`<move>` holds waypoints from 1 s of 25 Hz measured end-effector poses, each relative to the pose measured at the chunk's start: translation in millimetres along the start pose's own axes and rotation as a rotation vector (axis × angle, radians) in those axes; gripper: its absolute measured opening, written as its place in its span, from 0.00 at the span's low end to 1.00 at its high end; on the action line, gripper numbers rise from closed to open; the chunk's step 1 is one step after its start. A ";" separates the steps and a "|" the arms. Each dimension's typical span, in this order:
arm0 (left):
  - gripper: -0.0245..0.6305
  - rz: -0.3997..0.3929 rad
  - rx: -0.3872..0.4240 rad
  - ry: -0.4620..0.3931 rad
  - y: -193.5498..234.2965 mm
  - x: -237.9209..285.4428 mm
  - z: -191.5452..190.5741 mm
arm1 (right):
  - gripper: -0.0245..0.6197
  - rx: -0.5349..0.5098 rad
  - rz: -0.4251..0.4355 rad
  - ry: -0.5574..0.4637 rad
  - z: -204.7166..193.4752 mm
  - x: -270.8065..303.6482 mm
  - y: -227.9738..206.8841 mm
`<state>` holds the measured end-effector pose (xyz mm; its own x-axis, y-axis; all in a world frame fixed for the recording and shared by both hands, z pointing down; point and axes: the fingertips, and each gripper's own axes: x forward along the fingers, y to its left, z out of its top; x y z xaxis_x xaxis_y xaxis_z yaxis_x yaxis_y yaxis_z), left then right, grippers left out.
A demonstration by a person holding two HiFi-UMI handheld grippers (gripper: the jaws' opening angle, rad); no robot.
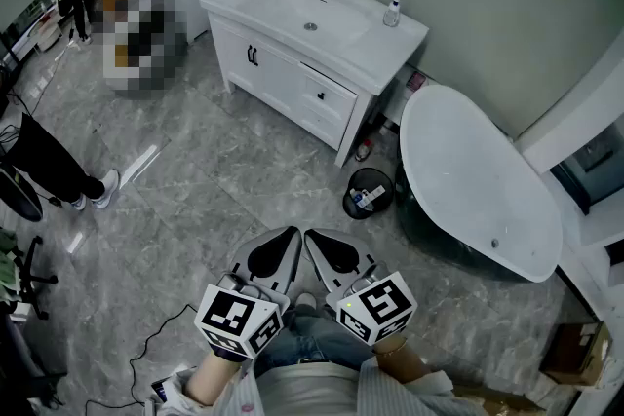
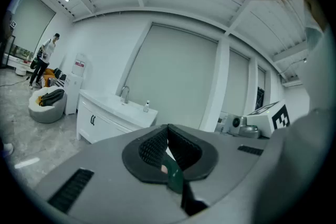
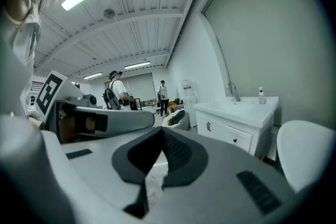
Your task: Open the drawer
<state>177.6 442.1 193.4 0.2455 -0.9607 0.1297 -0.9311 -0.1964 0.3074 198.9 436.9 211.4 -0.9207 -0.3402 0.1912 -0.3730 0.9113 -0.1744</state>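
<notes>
well apart from closed drawer (image 1: 327, 96), left gripper (image 1: 289, 235), right gripper (image 1: 313, 237): jaws together

The person holds both tools low in front of the body, side by side and almost touching at the tips, pointing forward. The left tool (image 1: 278, 250) has its jaws pressed together on nothing, and the right tool (image 1: 331, 250) likewise. Their marker cubes (image 1: 239, 317) face upward. The left forearm (image 1: 210, 383) and right forearm (image 1: 408, 363) reach in from below, near the torso.
</notes>
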 end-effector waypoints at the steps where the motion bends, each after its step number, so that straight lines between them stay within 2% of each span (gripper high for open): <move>1: 0.06 0.001 -0.001 -0.001 -0.8 0.9 0.9 | 0.05 0.001 0.000 -0.002 1.3 -0.7 -1.0; 19: 0.06 0.009 0.029 -0.025 -25.3 9.0 -3.0 | 0.05 0.005 0.015 -0.035 -2.6 -24.4 -11.0; 25: 0.06 0.026 0.016 -0.027 -16.8 16.0 -2.0 | 0.05 0.011 0.022 -0.014 -5.5 -14.9 -19.9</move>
<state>197.7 430.4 192.2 0.2138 -0.9704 0.1121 -0.9413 -0.1740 0.2894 220.7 425.1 217.3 -0.9301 -0.3235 0.1740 -0.3539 0.9160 -0.1890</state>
